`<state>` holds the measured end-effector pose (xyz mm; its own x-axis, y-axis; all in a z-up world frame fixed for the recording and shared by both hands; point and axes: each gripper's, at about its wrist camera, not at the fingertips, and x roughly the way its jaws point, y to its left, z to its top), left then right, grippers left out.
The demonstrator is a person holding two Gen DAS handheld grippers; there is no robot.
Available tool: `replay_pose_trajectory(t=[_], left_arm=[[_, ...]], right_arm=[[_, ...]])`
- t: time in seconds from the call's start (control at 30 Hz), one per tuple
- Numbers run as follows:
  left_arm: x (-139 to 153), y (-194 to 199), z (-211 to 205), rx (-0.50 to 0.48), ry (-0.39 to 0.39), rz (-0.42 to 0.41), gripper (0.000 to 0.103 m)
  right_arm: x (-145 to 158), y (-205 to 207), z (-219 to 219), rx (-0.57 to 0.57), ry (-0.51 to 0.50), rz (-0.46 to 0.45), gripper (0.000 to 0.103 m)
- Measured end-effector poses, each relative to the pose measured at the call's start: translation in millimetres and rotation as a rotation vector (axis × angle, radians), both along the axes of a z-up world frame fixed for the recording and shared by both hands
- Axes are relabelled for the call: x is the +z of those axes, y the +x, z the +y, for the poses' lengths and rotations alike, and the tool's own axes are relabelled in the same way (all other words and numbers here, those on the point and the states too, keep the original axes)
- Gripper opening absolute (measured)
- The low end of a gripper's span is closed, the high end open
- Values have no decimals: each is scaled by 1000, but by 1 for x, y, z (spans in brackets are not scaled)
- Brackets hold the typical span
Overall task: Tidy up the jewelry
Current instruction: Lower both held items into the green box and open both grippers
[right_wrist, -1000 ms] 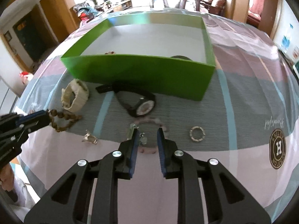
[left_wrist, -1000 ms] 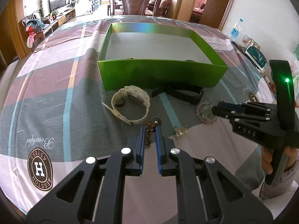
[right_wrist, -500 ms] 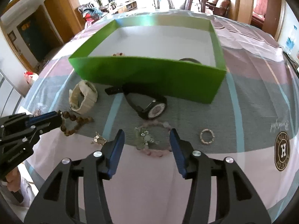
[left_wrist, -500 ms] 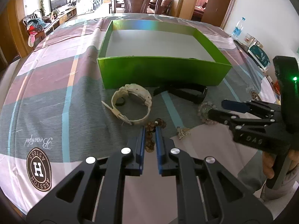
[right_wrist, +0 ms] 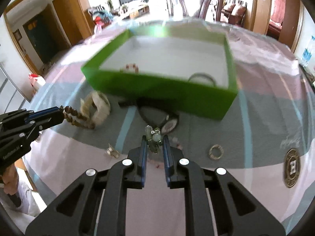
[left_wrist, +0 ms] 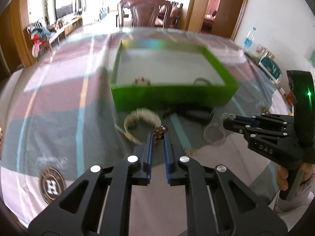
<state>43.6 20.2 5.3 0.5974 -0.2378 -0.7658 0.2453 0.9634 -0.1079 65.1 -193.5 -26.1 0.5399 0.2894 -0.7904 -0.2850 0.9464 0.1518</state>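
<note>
My left gripper is shut on a brown wooden bead bracelet and holds it above the cloth; from the right wrist view the beads hang from its tips. My right gripper is shut on a pale green bead bracelet, lifted off the table; it also shows in the left wrist view. The green box stands ahead of both grippers, with a pink bracelet and a dark ring inside.
On the cloth in front of the box lie a cream watch, a black watch, a small beaded ring, a small charm and a pink bracelet. A wooden chair stands beyond the table.
Both grippers have risen from the cloth with their bracelets. The right gripper, open half a second ago, has shut on the green bracelet. The view is blurred by motion.
</note>
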Motion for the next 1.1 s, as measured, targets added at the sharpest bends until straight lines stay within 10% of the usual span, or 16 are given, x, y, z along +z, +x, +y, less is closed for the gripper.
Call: replay_pose_trajectory(t=[0.4,0.63,0.73,1.1], left_arm=[[85,39,-10,-10,6,-203,11],[38,115,-25,20,10,-84,11],[17,132,-22,57,5,-35,26],[-6,59,13,167,159,-37,52]], right_arm=[[67,51,-8,-54,27,-187,16],[11,108,7,-80,0,-26,16],[7,112,4,-104,10,-12,40],[8,31,-24,-101,-72,-40,47]])
